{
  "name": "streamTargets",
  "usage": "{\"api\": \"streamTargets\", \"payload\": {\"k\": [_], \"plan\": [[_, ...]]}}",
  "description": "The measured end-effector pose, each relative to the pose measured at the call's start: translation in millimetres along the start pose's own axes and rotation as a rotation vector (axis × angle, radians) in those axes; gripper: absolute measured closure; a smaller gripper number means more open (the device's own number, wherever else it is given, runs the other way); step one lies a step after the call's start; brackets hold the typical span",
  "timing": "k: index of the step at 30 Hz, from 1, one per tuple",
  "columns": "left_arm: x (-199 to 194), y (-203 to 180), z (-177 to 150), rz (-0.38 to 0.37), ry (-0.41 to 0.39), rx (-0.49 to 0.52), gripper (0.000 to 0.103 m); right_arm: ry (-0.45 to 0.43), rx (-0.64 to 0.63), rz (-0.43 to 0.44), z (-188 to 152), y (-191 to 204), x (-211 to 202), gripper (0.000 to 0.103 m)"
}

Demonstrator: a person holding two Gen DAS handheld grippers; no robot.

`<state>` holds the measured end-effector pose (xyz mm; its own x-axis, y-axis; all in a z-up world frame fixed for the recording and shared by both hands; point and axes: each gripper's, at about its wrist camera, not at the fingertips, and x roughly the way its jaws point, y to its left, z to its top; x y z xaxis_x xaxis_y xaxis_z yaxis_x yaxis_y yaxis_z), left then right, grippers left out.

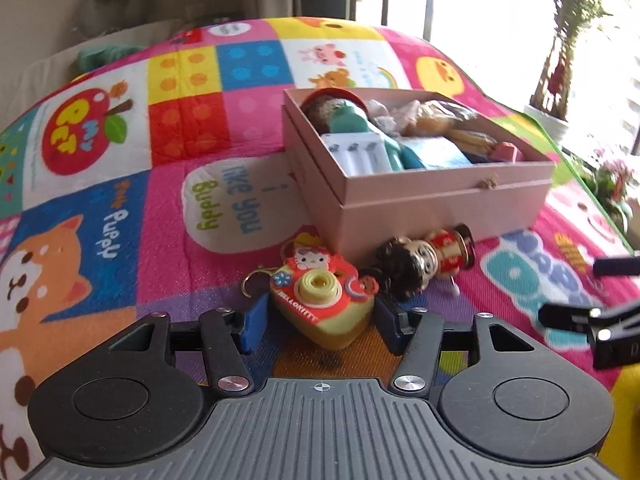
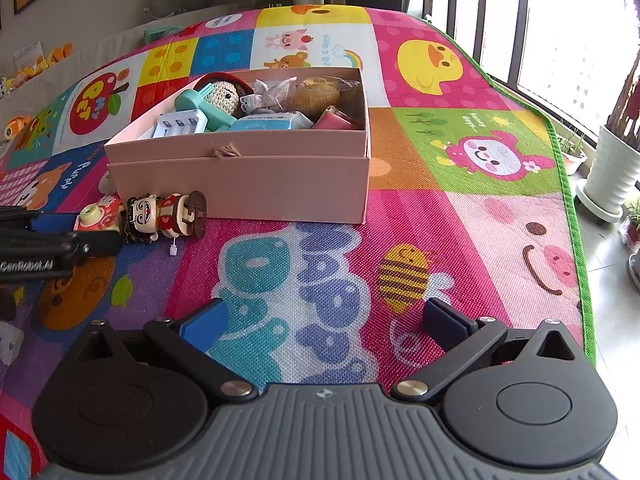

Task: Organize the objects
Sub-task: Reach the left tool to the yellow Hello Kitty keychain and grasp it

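A red and yellow Hello Kitty toy camera [image 1: 324, 300] lies on the play mat between the blue pads of my left gripper [image 1: 320, 320]; the pads stand at its sides, and contact cannot be told. A wind-up doll figure [image 1: 424, 260] lies on its side just right of it, in front of the pink box [image 1: 440, 200], which holds several toys. In the right wrist view the box [image 2: 240, 168], the doll [image 2: 164, 216] and the camera [image 2: 96, 214] sit at left, with my left gripper [image 2: 52, 228] around the camera. My right gripper [image 2: 324, 320] is open and empty over the mat.
The colourful play mat [image 2: 440, 200] covers the floor. A white plant pot [image 2: 612, 176] stands off the mat's right edge by the window. Small toys [image 2: 40, 60] line the far left wall. My right gripper's tip [image 1: 580, 316] shows at the right of the left wrist view.
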<state>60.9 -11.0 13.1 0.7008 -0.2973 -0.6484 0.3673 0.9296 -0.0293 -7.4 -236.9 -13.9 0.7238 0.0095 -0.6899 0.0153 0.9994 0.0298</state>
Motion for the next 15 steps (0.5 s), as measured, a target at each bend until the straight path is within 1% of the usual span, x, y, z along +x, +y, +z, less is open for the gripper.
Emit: {"api": "streamTargets", "payload": {"k": [3, 6, 11, 15], "plan": [[0, 5, 3, -0.013, 0.005, -0.049, 0.042, 0.0, 0.0, 0.0, 0, 0, 0, 0.0], [3, 4, 7, -0.011, 0.014, -0.074, 0.04, 0.0, -0.001, -0.001, 0, 0, 0, 0.0], [7, -8, 7, 0.042, 0.007, -0.034, 0.04, 0.0, -0.001, -0.001, -1, 1, 0, 0.0], [-3, -6, -2, 0.012, -0.003, -0.044, 0.04, 0.0, -0.001, -0.001, -1, 1, 0, 0.0]]}}
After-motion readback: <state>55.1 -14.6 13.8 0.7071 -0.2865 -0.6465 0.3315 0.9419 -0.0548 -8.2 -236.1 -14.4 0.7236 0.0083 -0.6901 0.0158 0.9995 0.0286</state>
